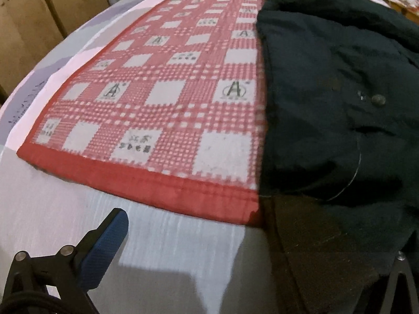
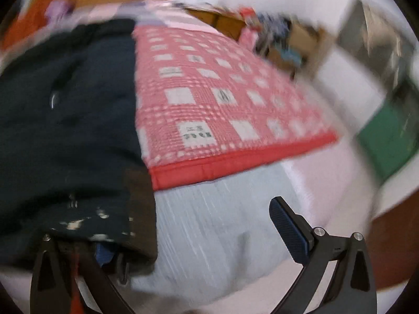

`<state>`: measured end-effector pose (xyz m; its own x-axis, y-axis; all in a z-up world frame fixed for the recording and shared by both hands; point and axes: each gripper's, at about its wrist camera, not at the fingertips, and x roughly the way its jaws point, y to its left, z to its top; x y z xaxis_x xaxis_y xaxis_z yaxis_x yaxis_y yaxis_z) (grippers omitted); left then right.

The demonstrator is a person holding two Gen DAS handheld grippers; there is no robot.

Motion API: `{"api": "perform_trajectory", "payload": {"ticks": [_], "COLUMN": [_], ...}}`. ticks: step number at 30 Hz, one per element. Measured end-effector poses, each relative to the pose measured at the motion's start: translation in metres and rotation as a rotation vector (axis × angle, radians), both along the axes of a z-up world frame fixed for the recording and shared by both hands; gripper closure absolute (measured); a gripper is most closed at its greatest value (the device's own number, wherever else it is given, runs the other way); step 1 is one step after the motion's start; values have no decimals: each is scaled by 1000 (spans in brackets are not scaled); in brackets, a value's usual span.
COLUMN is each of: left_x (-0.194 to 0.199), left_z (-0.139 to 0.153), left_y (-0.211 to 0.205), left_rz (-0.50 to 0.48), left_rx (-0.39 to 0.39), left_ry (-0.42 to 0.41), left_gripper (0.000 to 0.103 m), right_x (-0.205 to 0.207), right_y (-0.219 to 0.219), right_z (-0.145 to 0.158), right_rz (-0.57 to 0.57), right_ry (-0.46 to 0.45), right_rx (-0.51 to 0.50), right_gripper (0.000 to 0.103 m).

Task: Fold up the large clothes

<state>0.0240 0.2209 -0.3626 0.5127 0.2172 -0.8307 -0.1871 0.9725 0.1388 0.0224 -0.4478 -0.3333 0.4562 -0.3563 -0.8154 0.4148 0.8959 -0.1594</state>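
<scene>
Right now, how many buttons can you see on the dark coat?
2: a round dark button and a smaller one beside it, mid-front of the dark woolly coat. Folds may hide more.

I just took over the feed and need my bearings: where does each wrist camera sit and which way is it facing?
Left wrist: low over the bed's near edge, facing along the red checked mat, dark coat on its right; left gripper open.
Right wrist: same edge, blurred; coat on its left, draped over one finger; right gripper open.
Shared: mat, coat, pale sheet.
</scene>
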Motion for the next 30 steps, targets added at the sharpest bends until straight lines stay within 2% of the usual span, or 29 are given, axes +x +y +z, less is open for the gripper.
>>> {"api": "perform_trajectory", "payload": {"ticks": [3,7,9,12,13,14,17,18,19,20,21,22,23,24,27,30], "left_x": [-1,-5,-7,-6,-5,-4,-5,-5,-5,-6,-8,-10,-14,-18,-24,-26], "left_z": [-7,-14,-14,-11,-9,-8,-8,-8,-8,-6,-5,-3,-1,2,16,32], "left_y": [-1,-4,-5,-10,-13,-15,-16,-16,-18,-19,-17,-15,-13,-12,-12,-11], "left_rz": [-16,-22,-26,-56,-72,-83,-70,-67,-71,-74,-77,-84,-93,-106,-135,-117], "left_rx": [-44,-75,-84,-108,-125,-144,-193,-200,-195,-194,-198,-204,-203,-200,-196,-209], "left_ry": [17,-9,-16,-14,-12,-9,-5,-5,-3,0,6,9,14,19,5,-21], "left_gripper": [0,0,4,24,40,50,63,65,69,77,80,84,84,84,87,88], "right_x": [5,12,18,20,19,19,23,25,27,26,25,24,23,21,12,11], "right_y": [15,15,17,12,10,10,6,7,10,13,18,24,28,30,16,18], "right_z": [-5,-19,-27,-37,-39,-40,-41,-41,-39,-35,-30,-23,-18,-15,-10,-4], "right_rz": [32,24,20,-2,-6,-5,-18,-23,-28,-20,-4,22,45,59,6,17], "right_ry": [40,67,83,73,68,66,98,115,128,121,103,81,70,62,20,13], "right_rx": [-58,20,39,111,127,135,185,185,168,171,173,162,159,160,256,261], "right_gripper": [1,1,1,1,1,0,0,1,4,10,37,53,75,83,84,88]}}
